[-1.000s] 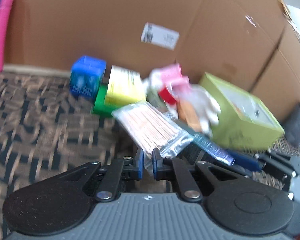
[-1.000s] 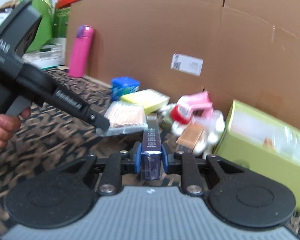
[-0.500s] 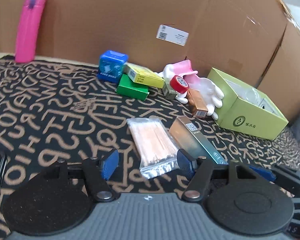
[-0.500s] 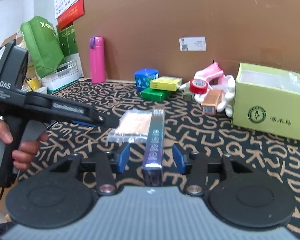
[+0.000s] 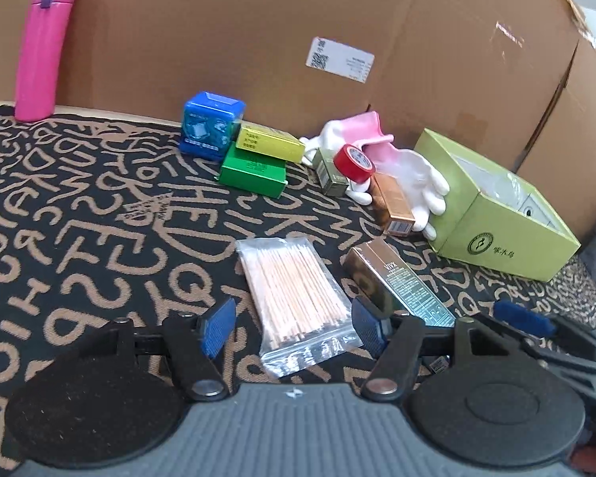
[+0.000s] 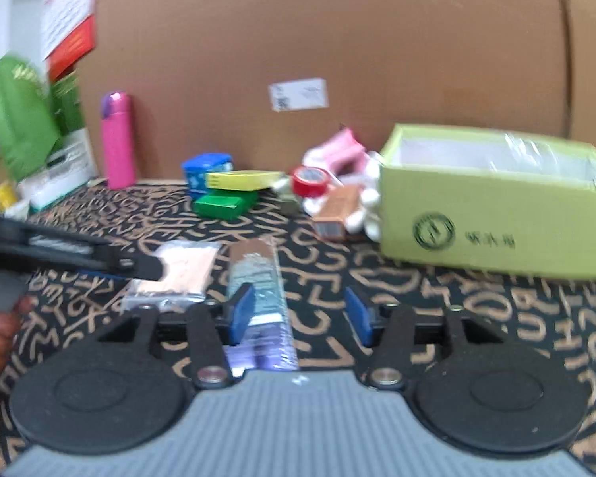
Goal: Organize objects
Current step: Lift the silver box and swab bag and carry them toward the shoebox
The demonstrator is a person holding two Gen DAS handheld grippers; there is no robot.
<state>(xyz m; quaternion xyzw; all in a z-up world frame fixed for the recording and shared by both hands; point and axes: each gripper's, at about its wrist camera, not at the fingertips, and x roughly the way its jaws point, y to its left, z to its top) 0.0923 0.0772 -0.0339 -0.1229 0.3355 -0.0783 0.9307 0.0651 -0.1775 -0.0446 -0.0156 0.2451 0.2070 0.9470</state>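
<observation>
A clear bag of cotton swabs [image 5: 294, 290] lies flat on the patterned cloth, between the blue pads of my open left gripper [image 5: 292, 328], and neither pad presses on it. Just to its right rests a long shiny box [image 5: 397, 282]. In the right wrist view the same long box [image 6: 258, 278] lies on the cloth near the left pad of my right gripper [image 6: 298, 316]. Those jaws are opening and do not grip the box. The swab bag [image 6: 182, 270] shows beside it, partly behind the left gripper's finger [image 6: 99, 256].
An open light-green box [image 5: 496, 230] stands at the right. Behind it lies a cluster: a blue cube [image 5: 210, 127], yellow [image 5: 268, 143] and green [image 5: 254, 171] boxes, red tape [image 5: 353, 163], a white glove [image 5: 413, 183] and a copper box [image 5: 393, 206]. A pink bottle [image 5: 43, 39] stands against the cardboard wall [image 5: 218, 31].
Both grippers have gone from shut to open. The swab bag and the long box, held a second ago, now lie side by side on the cloth.
</observation>
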